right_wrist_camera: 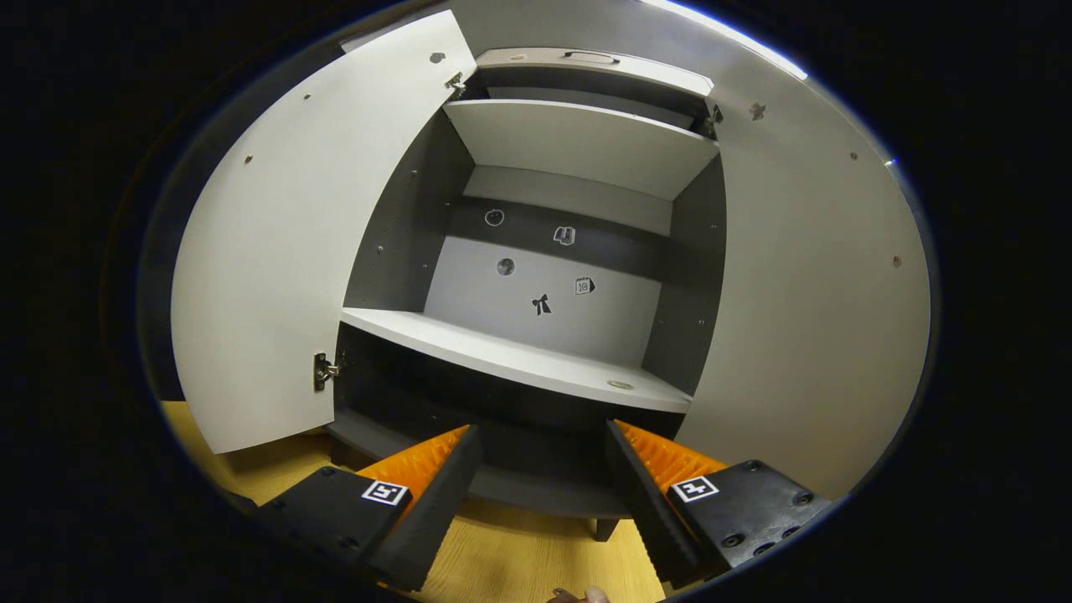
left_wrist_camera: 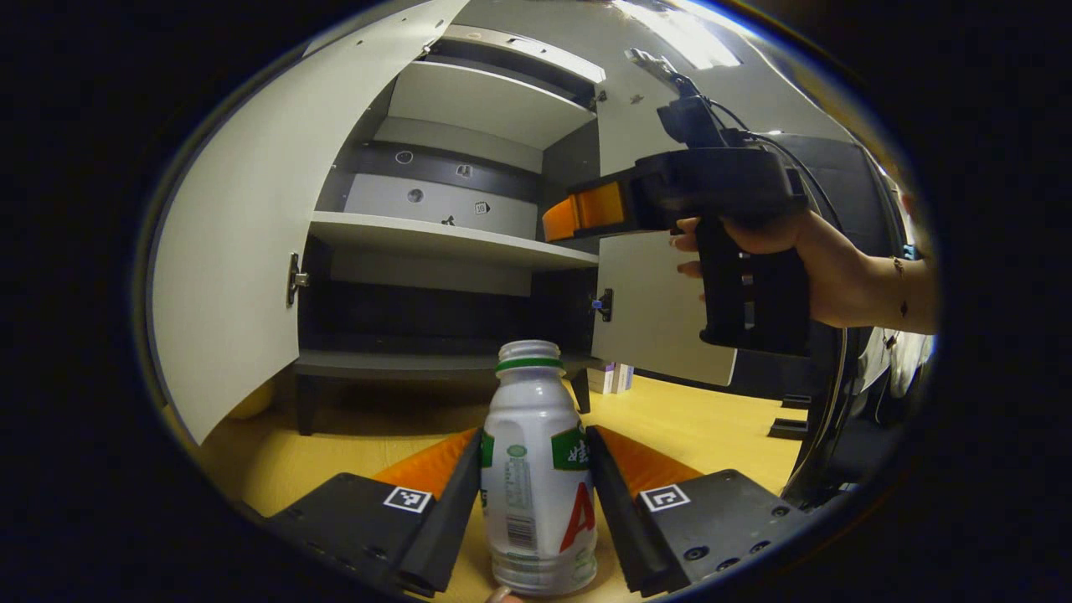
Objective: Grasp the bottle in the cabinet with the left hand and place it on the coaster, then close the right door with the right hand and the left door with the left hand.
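Left gripper view: the left gripper (left_wrist_camera: 536, 502) is clamped on the bottle (left_wrist_camera: 538, 477), both fingers pressing its white sides below the green-ringed neck; the bottle stands upright between them, out of the cabinet (left_wrist_camera: 452, 243) and over the wooden table (left_wrist_camera: 712, 419). No coaster can be made out here, so whether the bottle's base already rests on one cannot be told. Ahead of the fingers the cabinet stands open, its left door (left_wrist_camera: 234, 251) swung out to the gripper's left and its right door (left_wrist_camera: 662, 301) to the right. Farther off, before the right door, a hand (left_wrist_camera: 770, 243) holds the right gripper (left_wrist_camera: 578, 213). In the right gripper view, the right gripper (right_wrist_camera: 540, 494) has its fingers spread apart with nothing between them, facing the shelves, with the right door (right_wrist_camera: 804, 318) just beside it on the right. Risks, as judged: releasing the tall, narrow bottle off-centre or tilted could topple it; a door swung shut carelessly could strike the other gripper or the bottle if it stands within the arc.
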